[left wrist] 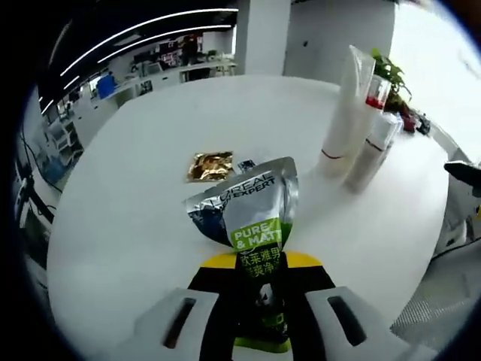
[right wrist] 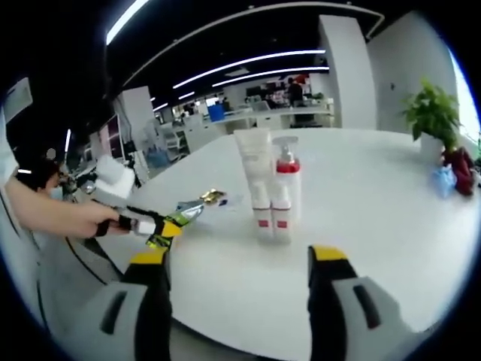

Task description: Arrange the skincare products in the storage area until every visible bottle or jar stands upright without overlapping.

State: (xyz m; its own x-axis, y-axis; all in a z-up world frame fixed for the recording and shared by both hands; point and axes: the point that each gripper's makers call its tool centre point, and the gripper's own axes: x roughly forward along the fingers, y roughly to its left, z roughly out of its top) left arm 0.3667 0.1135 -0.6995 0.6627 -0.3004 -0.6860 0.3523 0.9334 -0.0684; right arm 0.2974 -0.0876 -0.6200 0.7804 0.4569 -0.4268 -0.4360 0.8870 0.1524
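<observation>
Lying lengthwise along jaws, green-and-silver tube [left wrist: 252, 241] clamped in left gripper [left wrist: 259, 316], crimped flat end pointing away over white round table [left wrist: 135, 226], cap end hidden between jaws; tube lifted off tabletop, near its edge. Beyond crimp: gold foil sachet [left wrist: 210, 165] flat on table, small dark sachet [left wrist: 246, 165] just beside. Farther right: tall white tube [left wrist: 346, 113] upright, touching red-capped pump bottle [left wrist: 373, 143]. Right gripper [right wrist: 237, 293] spread wide apart, nothing between, aimed at same upright pair. Potted plant [right wrist: 432, 116] at far edge
</observation>
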